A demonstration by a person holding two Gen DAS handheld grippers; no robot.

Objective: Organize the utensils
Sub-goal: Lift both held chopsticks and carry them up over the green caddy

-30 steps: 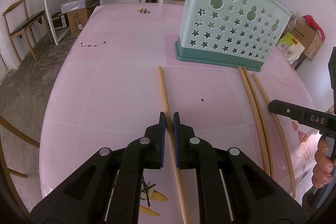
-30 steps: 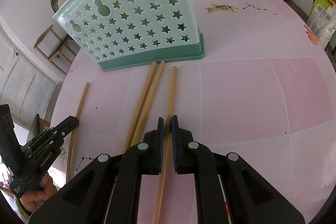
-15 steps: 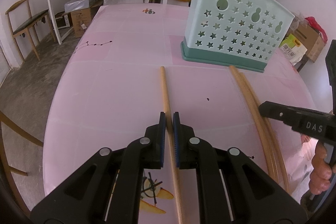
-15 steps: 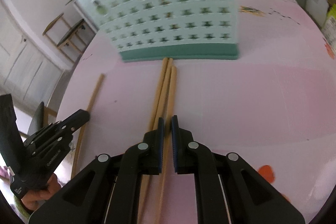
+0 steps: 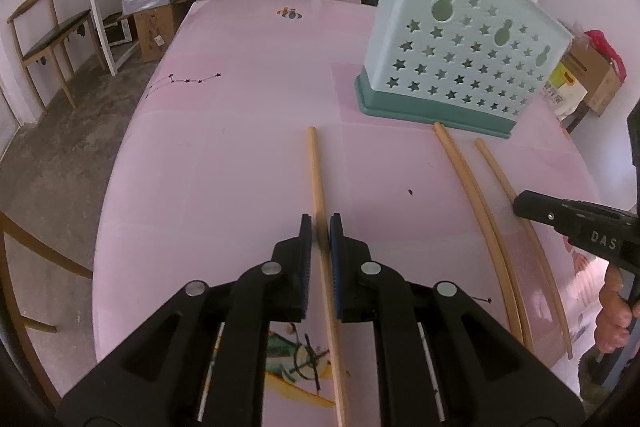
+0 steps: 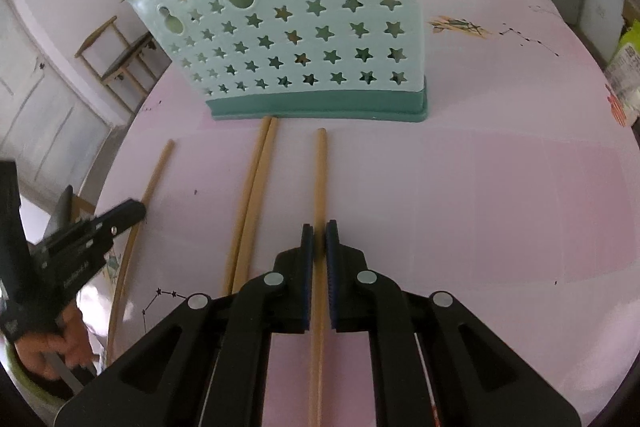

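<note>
Left gripper clamps one round wooden chopstick; right gripper clamps another. Both lie on glossy pink table before star-perforated mint plastic utensil holder.

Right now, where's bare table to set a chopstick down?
Free: the wide pink table stretch right of the right gripper, and the strip left of the left gripper toward the edge. Crowded: in front of the green holder, where the paired chopsticks lie between the two held chopsticks.
</note>
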